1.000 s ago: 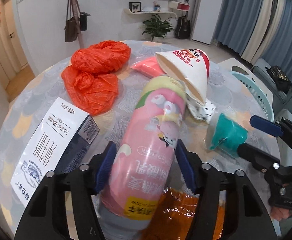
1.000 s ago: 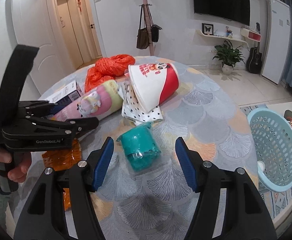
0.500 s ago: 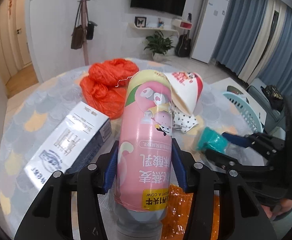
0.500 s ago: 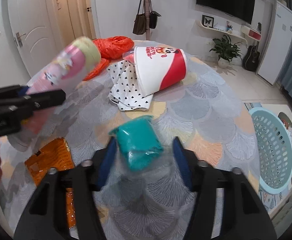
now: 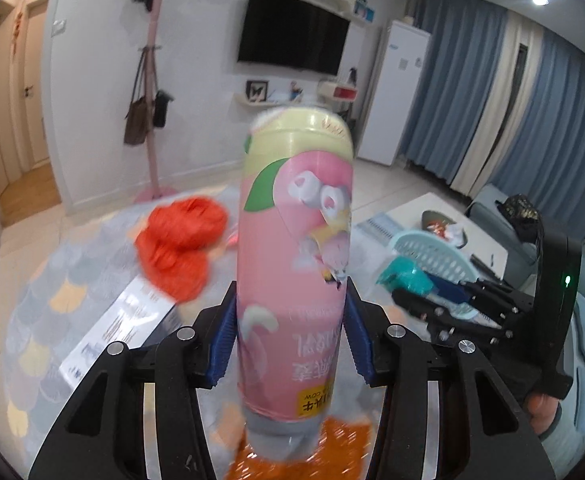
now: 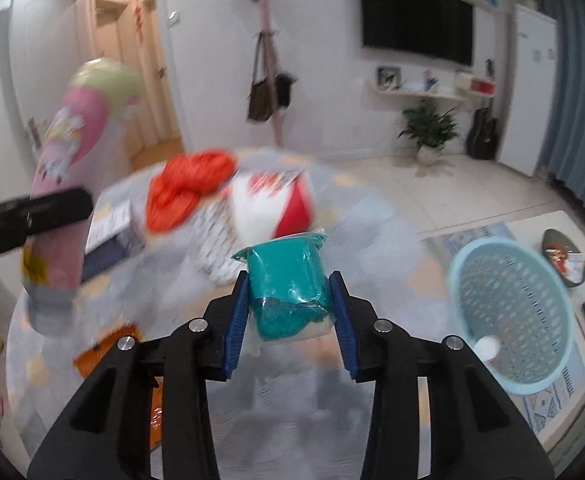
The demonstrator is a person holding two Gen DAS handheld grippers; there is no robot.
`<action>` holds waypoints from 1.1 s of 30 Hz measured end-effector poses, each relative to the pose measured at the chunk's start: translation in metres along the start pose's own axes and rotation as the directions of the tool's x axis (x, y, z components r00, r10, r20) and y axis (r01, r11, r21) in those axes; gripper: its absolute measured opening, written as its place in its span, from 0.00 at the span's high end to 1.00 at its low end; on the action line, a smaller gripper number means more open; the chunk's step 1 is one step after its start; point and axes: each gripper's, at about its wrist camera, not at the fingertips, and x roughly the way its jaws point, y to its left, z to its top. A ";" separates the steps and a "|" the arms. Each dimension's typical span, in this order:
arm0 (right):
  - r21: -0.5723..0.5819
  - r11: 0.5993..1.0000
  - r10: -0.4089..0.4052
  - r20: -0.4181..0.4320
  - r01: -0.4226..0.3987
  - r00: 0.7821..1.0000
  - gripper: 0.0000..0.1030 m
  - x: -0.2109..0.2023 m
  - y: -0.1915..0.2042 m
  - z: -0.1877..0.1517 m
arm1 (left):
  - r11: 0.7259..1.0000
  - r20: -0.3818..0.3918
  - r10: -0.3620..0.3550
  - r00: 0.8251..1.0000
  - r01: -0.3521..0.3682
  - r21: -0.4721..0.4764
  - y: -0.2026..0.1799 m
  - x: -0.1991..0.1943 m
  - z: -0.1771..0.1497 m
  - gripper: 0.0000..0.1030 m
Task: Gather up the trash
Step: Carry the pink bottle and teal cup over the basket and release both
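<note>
My left claw (image 5: 290, 344) is clamped on the tall pink plastic drink bottle with a pale yellow-green end and a cartoon label (image 5: 294, 264); both blue pads press its lower half, and the bottle stands nearly upright between them, clear of the round table with the grey and peach scale-pattern cloth (image 5: 32, 320). Below the left claw's fingers lies a crinkled orange foil wrapper (image 5: 300, 454). Ahead of it and to its left sit the crumpled orange-red plastic bag (image 5: 180, 244) and, nearer, a white and dark blue printed carton (image 5: 120, 328) lying flat.

My right claw (image 6: 290, 312) is closing on a teal lump wrapped in clear plastic film (image 6: 288, 284), which sits squeezed between the two blue pads, lifted off the cloth (its loose film edge sticks up past the fingertips). Beyond the right claw a red and white paper cup (image 6: 268, 208) lies on its side on a white black-dotted cloth (image 6: 216, 236), both blurred. To the right of that claw, down on the floor beside the table, stands the pale blue perforated plastic basket (image 6: 512, 312), with one small white item in its bottom. From the left claw's camera, the right claw shows off to the right with the teal lump at its tip, in front of the basket.
</note>
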 end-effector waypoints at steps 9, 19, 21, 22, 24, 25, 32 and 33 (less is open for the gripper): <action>0.131 0.984 -0.137 0.108 0.123 0.985 0.65 -0.044 -0.090 0.022 | 0.991 0.036 -0.128 0.991 0.127 0.046 -0.063 0.031 0.042 0.55; 0.299 0.926 -0.255 0.048 0.230 0.966 0.65 -0.042 -0.190 0.005 | 0.967 -0.058 -0.242 0.968 0.246 0.072 -0.136 0.113 0.065 0.55; 0.331 0.908 -0.277 0.012 0.257 0.961 0.65 -0.034 -0.210 -0.002 | 0.961 -0.081 -0.261 0.962 0.267 0.071 -0.150 0.134 0.065 0.55; 0.338 0.903 -0.283 0.002 0.266 0.959 0.65 -0.029 -0.214 -0.004 | 0.959 -0.094 -0.269 0.959 0.276 0.071 -0.156 0.143 0.065 0.55; 0.359 0.886 -0.300 -0.038 0.293 0.953 0.65 -0.018 -0.230 -0.012 | 0.953 -0.128 -0.282 0.951 0.292 0.076 -0.170 0.163 0.061 0.55; 0.366 0.881 -0.302 -0.054 0.300 0.952 0.65 -0.013 -0.235 -0.015 | 0.952 -0.149 -0.283 0.948 0.297 0.081 -0.178 0.174 0.058 0.55; 0.397 0.837 -0.342 -0.157 0.376 0.926 0.65 0.018 -0.268 -0.042 | 0.945 -0.235 -0.269 0.934 0.303 0.120 -0.218 0.232 0.038 0.55; 0.400 0.832 -0.343 -0.172 0.383 0.924 0.65 0.022 -0.272 -0.046 | 0.945 -0.249 -0.268 0.931 0.304 0.119 -0.224 0.240 0.035 0.55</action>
